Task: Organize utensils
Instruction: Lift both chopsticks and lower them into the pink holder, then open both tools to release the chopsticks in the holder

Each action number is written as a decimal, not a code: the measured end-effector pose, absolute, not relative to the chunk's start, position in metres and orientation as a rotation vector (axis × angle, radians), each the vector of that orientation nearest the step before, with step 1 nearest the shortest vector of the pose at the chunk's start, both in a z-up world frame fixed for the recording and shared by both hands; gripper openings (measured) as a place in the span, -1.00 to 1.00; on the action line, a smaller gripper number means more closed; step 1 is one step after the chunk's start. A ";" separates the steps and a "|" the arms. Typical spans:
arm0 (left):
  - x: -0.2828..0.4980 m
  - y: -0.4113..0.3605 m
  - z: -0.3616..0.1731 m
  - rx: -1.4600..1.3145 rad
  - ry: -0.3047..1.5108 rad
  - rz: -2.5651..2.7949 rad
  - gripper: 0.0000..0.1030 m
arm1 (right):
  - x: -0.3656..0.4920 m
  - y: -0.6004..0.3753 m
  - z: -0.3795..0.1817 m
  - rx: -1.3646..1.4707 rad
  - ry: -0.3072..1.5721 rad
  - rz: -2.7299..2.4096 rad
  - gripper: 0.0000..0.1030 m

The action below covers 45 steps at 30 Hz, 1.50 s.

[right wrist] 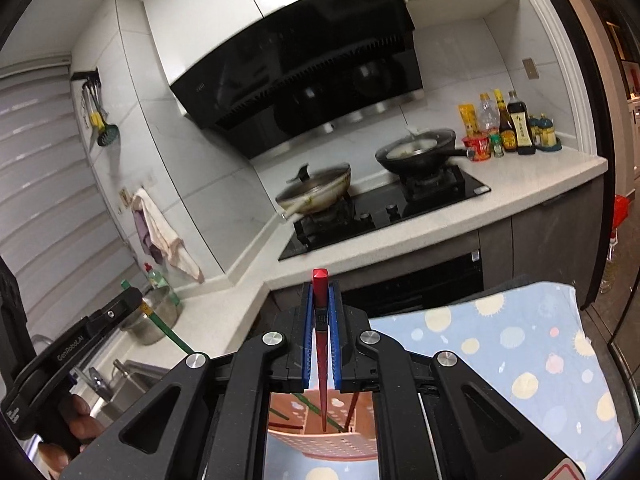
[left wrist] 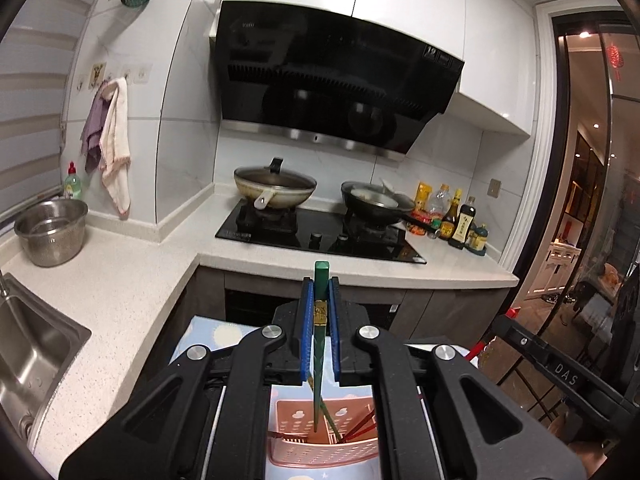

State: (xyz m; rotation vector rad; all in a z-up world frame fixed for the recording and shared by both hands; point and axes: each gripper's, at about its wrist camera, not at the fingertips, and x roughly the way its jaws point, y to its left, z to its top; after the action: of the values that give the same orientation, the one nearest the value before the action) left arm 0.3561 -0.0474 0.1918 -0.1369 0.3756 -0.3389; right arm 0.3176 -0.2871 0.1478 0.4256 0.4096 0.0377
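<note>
My left gripper (left wrist: 320,286) is shut on a green chopstick (left wrist: 320,320). The stick hangs down between the blue pads, its tip inside a pink perforated holder (left wrist: 324,446) below. The holder has several red and green chopsticks in it. My right gripper (right wrist: 320,290) is shut on a red chopstick (right wrist: 321,344), whose tip also points down into the pink holder (right wrist: 324,442). The left gripper (right wrist: 132,300) with its green chopstick (right wrist: 168,332) shows at the left of the right wrist view.
The holder stands on a blue patterned cloth (right wrist: 520,352). Behind are a white counter (left wrist: 132,272), a steel sink (left wrist: 36,356), a steel pot (left wrist: 52,230), a black stove (left wrist: 320,236) with two pans, and sauce bottles (left wrist: 456,216).
</note>
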 end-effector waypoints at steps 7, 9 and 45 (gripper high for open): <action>0.371 -0.048 0.160 -0.143 0.445 -0.332 -0.86 | 0.333 -0.285 0.115 0.421 0.492 0.025 -0.86; 0.373 -0.050 0.154 -0.142 0.458 -0.328 -0.86 | 0.335 -0.284 0.109 0.417 0.505 0.019 -0.86; 0.313 -0.031 0.126 -0.143 0.541 -0.299 -0.57 | 0.258 -0.258 0.090 0.344 0.566 0.011 -0.68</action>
State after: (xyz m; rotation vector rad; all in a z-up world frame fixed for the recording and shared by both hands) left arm 0.3135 -0.0311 0.1259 -0.1434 0.5411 -0.2988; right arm 0.2576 -0.2582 0.0901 0.3439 0.5657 0.0110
